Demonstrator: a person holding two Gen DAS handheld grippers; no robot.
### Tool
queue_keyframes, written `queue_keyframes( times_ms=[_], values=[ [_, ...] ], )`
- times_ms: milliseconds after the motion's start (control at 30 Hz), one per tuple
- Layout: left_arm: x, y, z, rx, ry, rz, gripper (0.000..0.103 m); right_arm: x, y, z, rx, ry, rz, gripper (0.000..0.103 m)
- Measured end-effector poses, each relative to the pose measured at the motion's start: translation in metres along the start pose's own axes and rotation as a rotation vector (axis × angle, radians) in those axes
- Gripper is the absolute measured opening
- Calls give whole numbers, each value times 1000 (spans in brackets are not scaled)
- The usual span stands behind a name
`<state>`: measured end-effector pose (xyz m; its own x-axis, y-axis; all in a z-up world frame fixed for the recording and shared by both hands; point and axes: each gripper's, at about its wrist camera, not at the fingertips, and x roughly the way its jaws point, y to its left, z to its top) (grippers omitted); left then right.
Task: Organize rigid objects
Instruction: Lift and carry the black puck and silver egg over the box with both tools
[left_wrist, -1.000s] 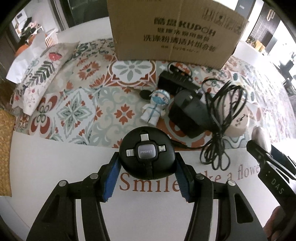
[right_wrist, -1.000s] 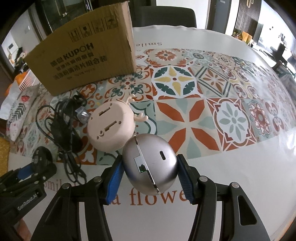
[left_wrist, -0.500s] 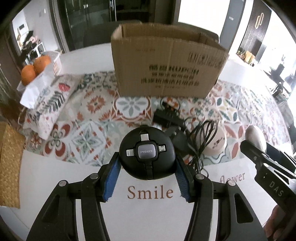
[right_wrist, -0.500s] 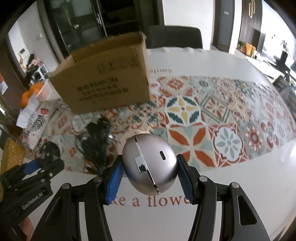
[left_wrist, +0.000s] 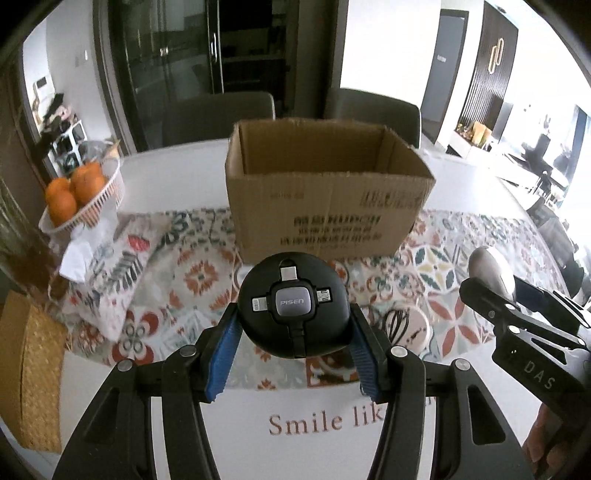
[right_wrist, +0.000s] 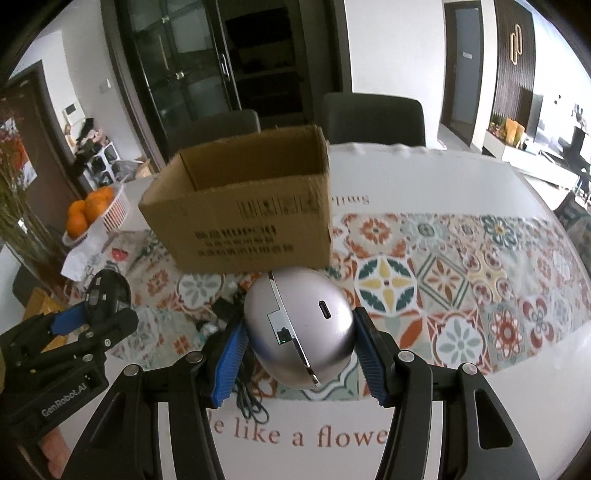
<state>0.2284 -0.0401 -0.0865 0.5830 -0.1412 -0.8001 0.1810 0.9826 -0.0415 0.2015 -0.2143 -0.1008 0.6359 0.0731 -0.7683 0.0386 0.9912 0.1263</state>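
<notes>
My left gripper (left_wrist: 294, 328) is shut on a round black Pisen cable hub (left_wrist: 293, 302) and holds it high above the table, in front of an open cardboard box (left_wrist: 325, 206). My right gripper (right_wrist: 299, 339) is shut on a silver egg-shaped device (right_wrist: 299, 325), also raised, below and in front of the box (right_wrist: 243, 221). Each gripper shows in the other's view: the right gripper (left_wrist: 491, 284) at right, the left gripper (right_wrist: 92, 310) at left. The inside of the box shows only bare cardboard walls.
A beige round device (left_wrist: 413, 325) and black cables (right_wrist: 251, 395) lie on the patterned table runner (right_wrist: 461, 280). A white basket of oranges (left_wrist: 85, 192) and a floral pillow (left_wrist: 110, 273) sit at left. Two dark chairs (left_wrist: 373, 110) stand behind the table.
Both grippers have risen with their objects and tilted up toward the box. The box's open top has come into view; the items on the runner have dropped low and are mostly hidden.
</notes>
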Motion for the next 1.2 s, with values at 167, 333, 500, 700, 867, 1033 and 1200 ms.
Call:
queue_keyframes(
  times_ms=[167, 333, 500, 700, 867, 1033, 1200],
  values=[
    [-6, 1, 23, 15, -44, -2, 56, -4, 6, 20, -14, -34, 11, 57],
    [-10, 2, 46, 22, -64, -30, 56, -6, 8, 43, -14, -66, 27, 57],
    [-13, 3, 67, 25, -89, -34, 56, -8, 11, 66, -17, -97, 38, 57],
    [-13, 5, 91, 31, -112, -34, 56, -5, 14, 89, -26, -111, 47, 57],
    [-8, 6, 106, 36, -116, -35, 56, 0, 16, 106, -31, -114, 55, 57],
    [-1, 9, 121, 36, -112, -39, 56, 7, 18, 120, -39, -114, 61, 57],
    [8, 10, 136, 42, -102, -45, 56, 19, 18, 136, -46, -100, 65, 57]
  ],
)
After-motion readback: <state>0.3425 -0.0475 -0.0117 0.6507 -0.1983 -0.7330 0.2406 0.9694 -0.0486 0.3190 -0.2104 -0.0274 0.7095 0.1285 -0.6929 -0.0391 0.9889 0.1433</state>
